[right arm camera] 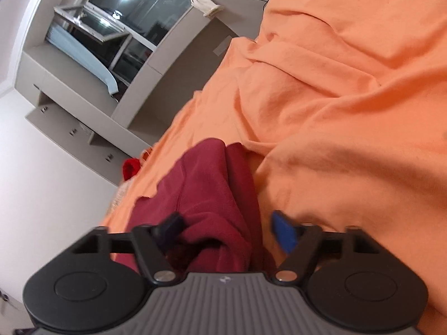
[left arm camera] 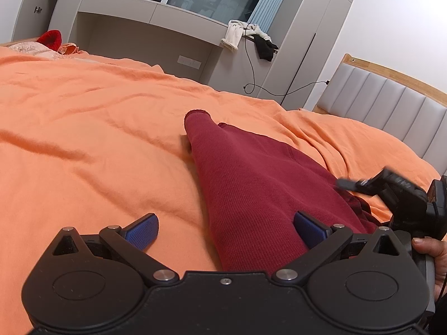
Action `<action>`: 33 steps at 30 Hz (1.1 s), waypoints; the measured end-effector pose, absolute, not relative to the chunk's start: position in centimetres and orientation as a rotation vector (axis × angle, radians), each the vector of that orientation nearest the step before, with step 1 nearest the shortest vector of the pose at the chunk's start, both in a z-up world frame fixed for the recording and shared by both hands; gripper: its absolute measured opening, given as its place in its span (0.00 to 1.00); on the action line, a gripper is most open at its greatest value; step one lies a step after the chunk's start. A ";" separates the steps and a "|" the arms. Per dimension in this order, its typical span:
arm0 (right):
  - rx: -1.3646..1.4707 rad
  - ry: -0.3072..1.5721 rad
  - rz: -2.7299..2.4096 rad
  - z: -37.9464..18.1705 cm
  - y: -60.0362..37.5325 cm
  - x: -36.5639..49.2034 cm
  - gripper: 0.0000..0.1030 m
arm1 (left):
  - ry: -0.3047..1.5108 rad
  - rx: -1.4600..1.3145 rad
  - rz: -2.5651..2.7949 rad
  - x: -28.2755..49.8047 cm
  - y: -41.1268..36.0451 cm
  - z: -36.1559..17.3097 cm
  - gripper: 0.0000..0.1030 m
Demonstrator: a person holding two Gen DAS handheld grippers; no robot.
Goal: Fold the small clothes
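Observation:
A dark red knit garment [left arm camera: 251, 184] lies folded lengthwise on the orange bedsheet [left arm camera: 97, 128], narrow end pointing away. My left gripper [left arm camera: 226, 230] is open, its blue pads [left arm camera: 144, 233] wide apart over the garment's near end, the left pad over the sheet. The right gripper [left arm camera: 391, 192] shows at the right edge of the left wrist view, beside the garment's bunched edge. In the right wrist view the right gripper [right arm camera: 227, 233] is open, tilted, with the red garment [right arm camera: 206, 192] bunched between its fingers; the picture is blurred.
A grey padded headboard [left arm camera: 391, 103] stands at the right. Grey cabinets and a window ledge [left arm camera: 167, 16] with white and black clothes [left arm camera: 251, 36] lie beyond the bed. A bright red item [left arm camera: 50, 39] sits at the bed's far left corner.

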State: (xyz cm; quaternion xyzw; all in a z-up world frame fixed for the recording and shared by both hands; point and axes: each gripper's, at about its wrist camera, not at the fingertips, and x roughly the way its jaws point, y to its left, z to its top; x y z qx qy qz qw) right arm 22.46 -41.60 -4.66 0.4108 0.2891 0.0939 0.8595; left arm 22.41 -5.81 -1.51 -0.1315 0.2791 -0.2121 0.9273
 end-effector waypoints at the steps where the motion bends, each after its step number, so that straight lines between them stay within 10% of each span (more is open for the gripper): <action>1: 0.846 0.607 0.200 -4.6 -41.4 22.4 0.53 | 0.572 -0.270 -0.435 22.4 -5.8 -1.6 1.00; 10: 0.522 0.542 0.177 -2.2 -38.2 21.5 0.32 | 0.570 -0.269 -0.436 22.5 -5.9 -1.8 1.00; 20: 0.126 0.461 0.139 -0.6 -33.4 20.0 0.31 | 0.569 -0.268 -0.435 22.5 -5.9 -1.8 1.00; 24: 0.280 0.496 0.159 -0.9 -35.6 20.5 0.41 | 0.569 -0.268 -0.436 22.5 -5.9 -1.8 1.00; 28: 0.503 0.526 0.198 -1.6 -38.4 21.0 0.75 | 0.569 -0.268 -0.435 22.5 -5.9 -1.8 1.00; 33: 0.722 0.559 0.200 -2.9 -40.9 22.0 0.82 | 0.570 -0.268 -0.435 22.4 -5.9 -1.8 1.00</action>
